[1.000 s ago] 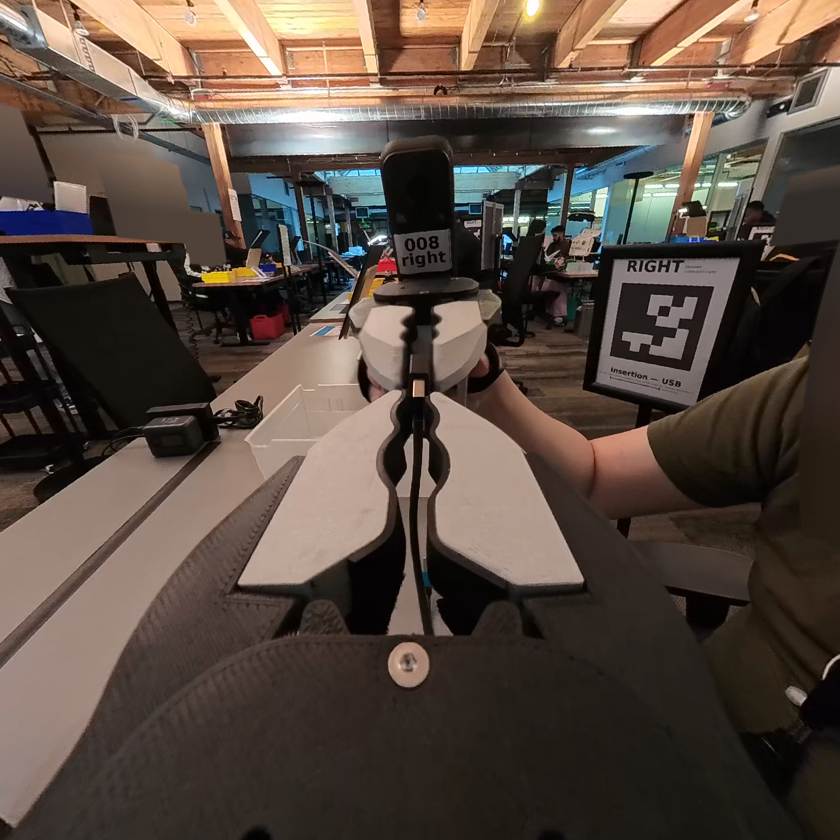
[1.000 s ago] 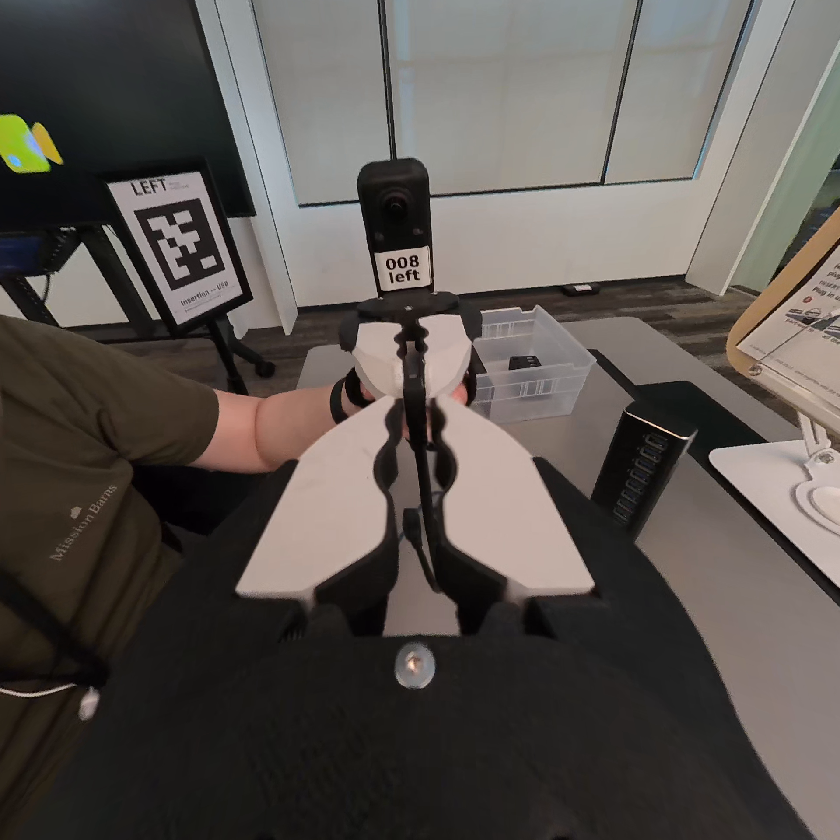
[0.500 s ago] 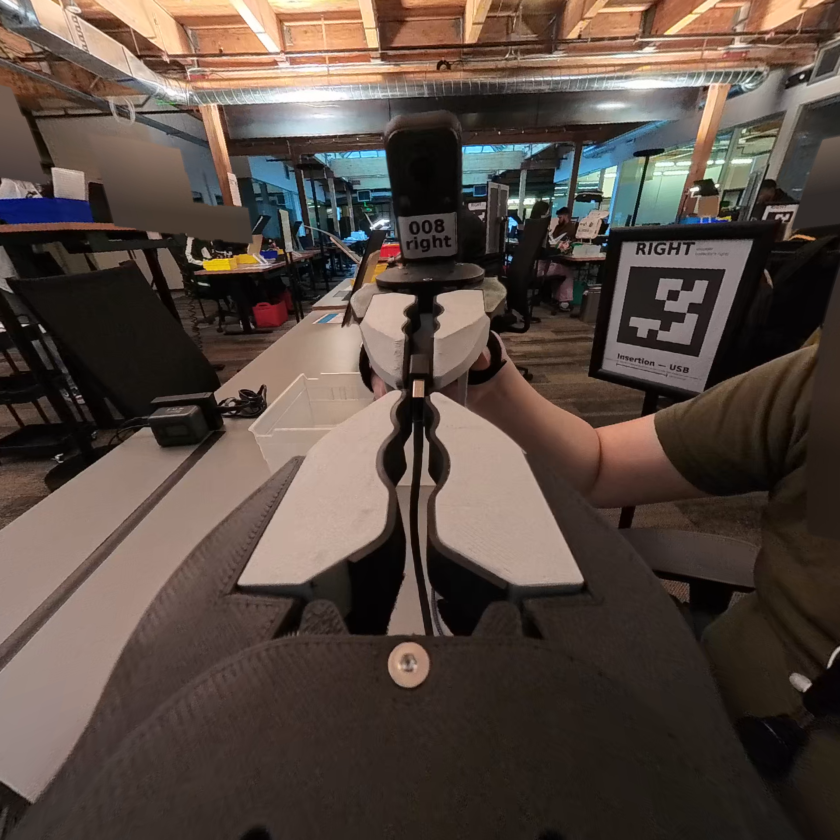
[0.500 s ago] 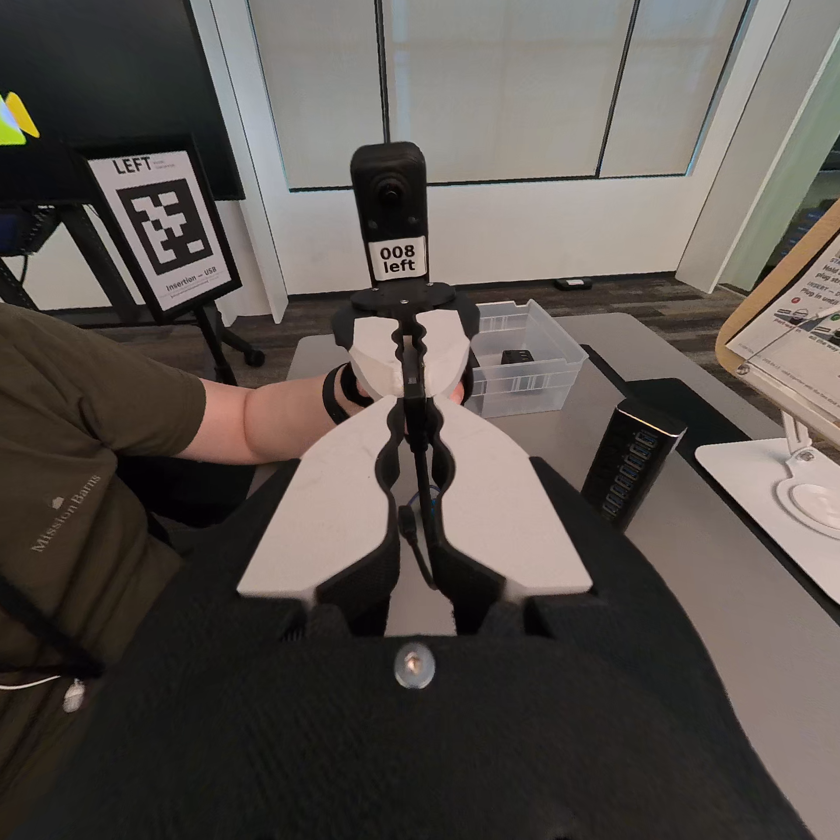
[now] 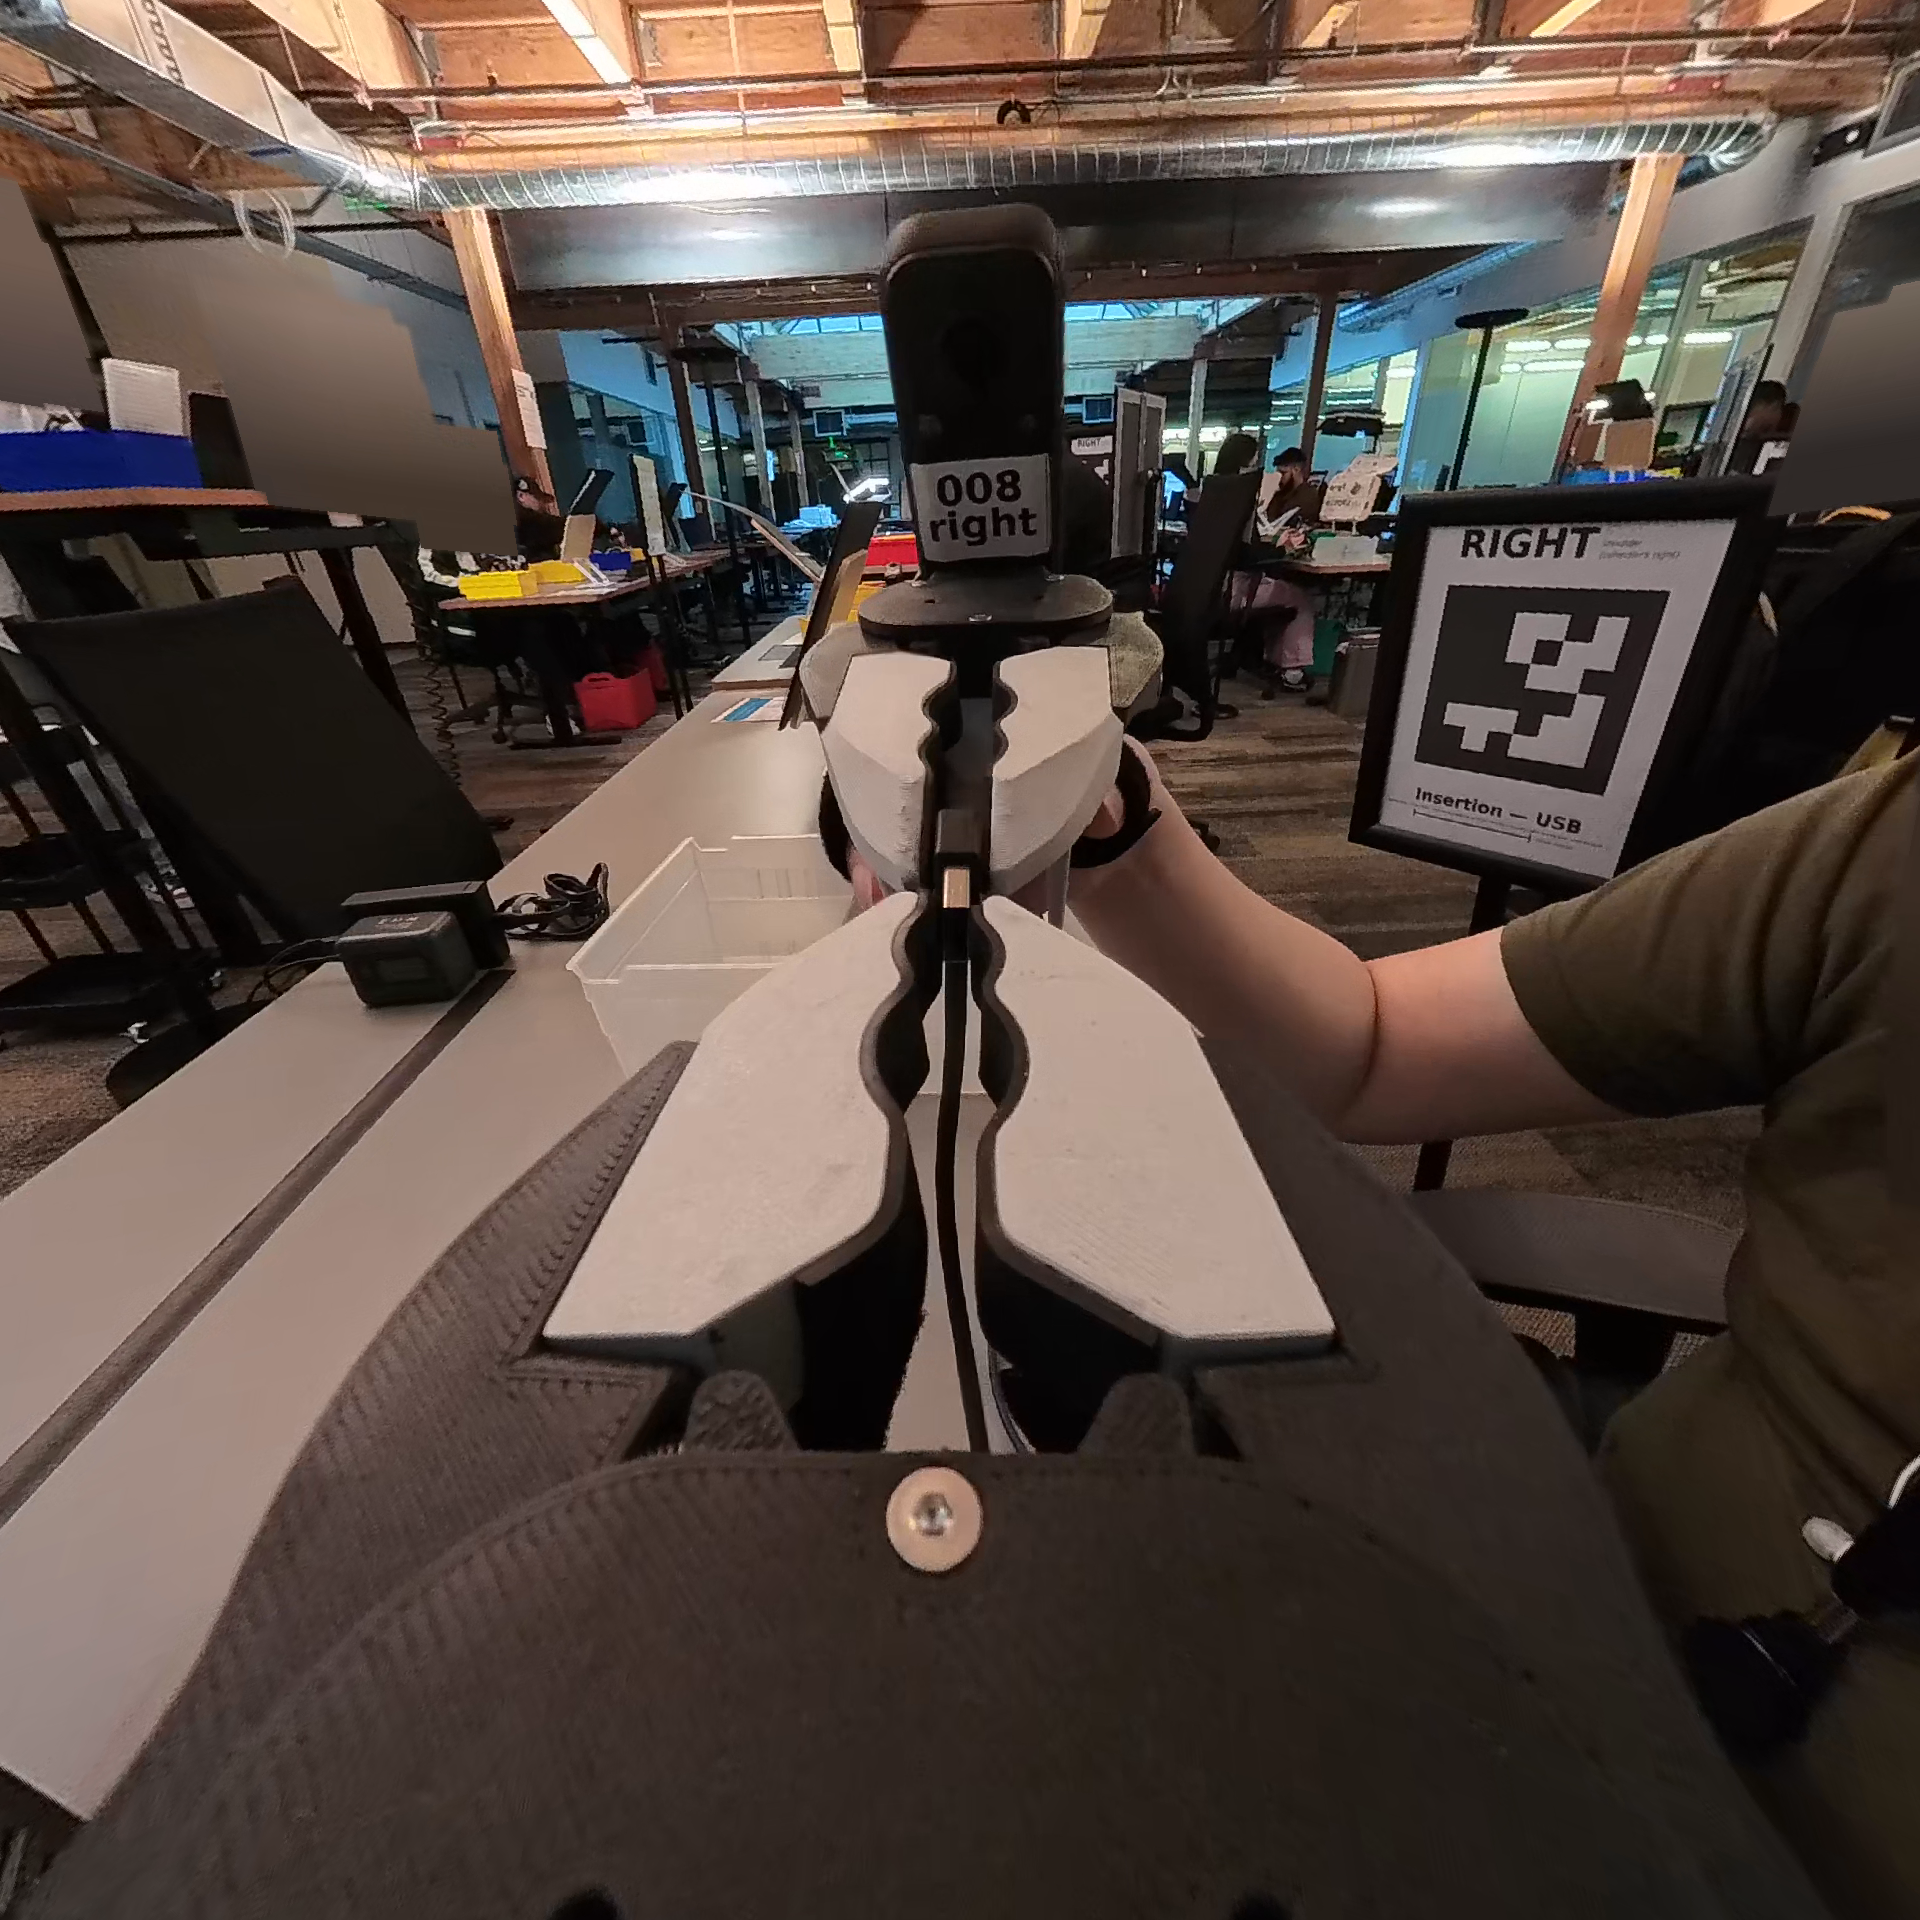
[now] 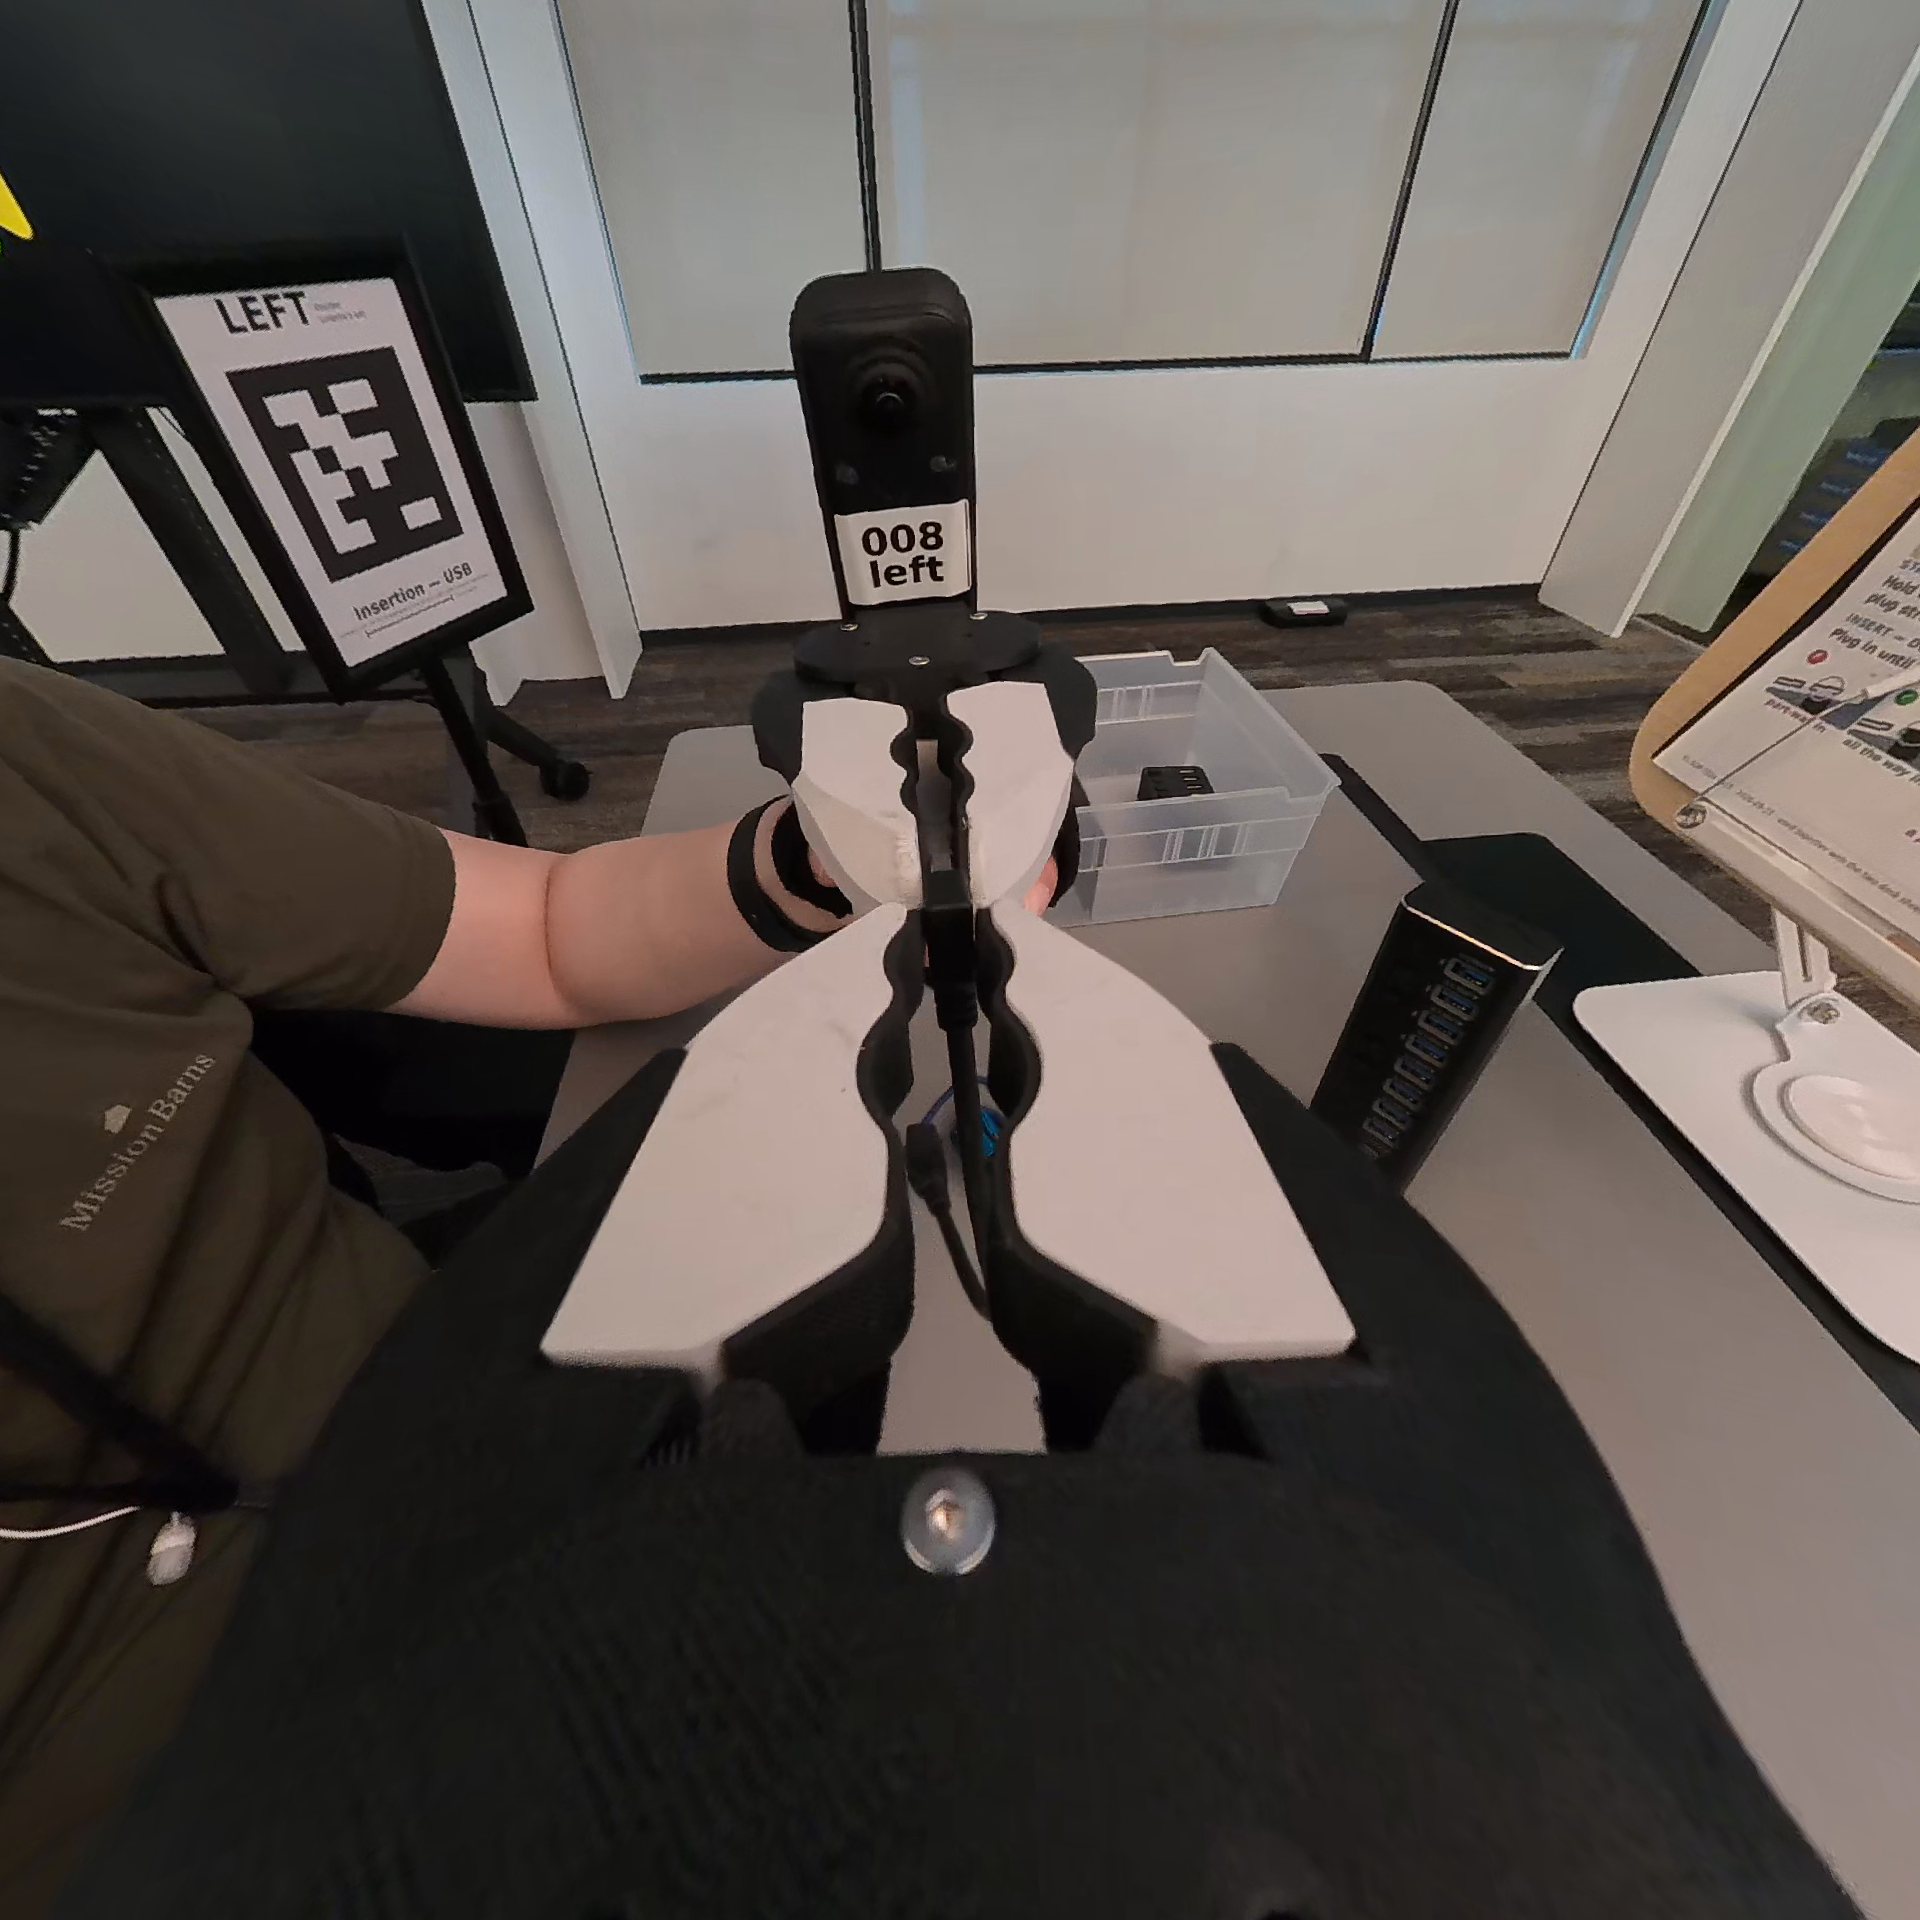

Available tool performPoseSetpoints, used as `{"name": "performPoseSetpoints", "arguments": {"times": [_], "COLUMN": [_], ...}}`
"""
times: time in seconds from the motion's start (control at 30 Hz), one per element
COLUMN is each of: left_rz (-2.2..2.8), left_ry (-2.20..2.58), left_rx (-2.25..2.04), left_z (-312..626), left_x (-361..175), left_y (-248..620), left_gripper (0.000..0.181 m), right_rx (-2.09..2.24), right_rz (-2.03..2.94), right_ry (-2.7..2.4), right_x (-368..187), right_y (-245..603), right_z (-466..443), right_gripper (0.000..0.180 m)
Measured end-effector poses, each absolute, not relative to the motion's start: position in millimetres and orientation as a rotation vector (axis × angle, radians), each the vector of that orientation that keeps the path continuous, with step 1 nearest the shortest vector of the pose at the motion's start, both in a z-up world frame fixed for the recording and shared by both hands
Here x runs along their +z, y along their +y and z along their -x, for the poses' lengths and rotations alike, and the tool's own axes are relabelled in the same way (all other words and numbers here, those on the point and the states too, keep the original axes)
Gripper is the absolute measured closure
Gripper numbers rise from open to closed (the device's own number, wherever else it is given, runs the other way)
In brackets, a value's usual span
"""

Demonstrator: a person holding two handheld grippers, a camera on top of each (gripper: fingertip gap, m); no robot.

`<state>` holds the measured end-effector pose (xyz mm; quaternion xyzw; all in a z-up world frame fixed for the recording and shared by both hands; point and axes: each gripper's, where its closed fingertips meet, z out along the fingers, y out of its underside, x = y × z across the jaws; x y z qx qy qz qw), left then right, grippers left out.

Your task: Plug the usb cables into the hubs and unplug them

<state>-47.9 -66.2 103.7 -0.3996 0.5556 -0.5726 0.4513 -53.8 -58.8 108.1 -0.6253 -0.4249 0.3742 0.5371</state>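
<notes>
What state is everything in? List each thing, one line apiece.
Left tongs: shut on usb cable.
Right tongs: shut on black connector.
Plug: metal exposed, not fully seated.
Tower hub: upright, visible ports empty.
Clear bin: open, black item inside.

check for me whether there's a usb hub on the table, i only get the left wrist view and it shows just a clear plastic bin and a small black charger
Observer: Yes. In the right wrist view a tall black hub tower with a column of blue ports stands upright on the grey table.
Operator: anything plugged into it
Observer: No cable shows in any port facing that camera.
Operator: and what's the right gripper got
Observer: The right gripper is shut on a black cable whose plug end points at the left gripper.
</notes>
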Motion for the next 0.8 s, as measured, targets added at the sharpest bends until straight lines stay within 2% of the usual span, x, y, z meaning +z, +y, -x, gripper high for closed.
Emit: {"name": "performPoseSetpoints", "arguments": {"times": [0.8], "left_rz": [0.990], "left_ry": [1.370], "left_rx": [-1.400], "left_z": [50.0], "left_x": [105.4], "left_y": [-63.9], "left_gripper": [0.178], "right_rx": [0.877], "right_rz": [1.477], "right_ry": [-1.027], "right_x": [104.1], "right_y": [-56.0], "right_z": [55.7], "right_gripper": [0.170]}}
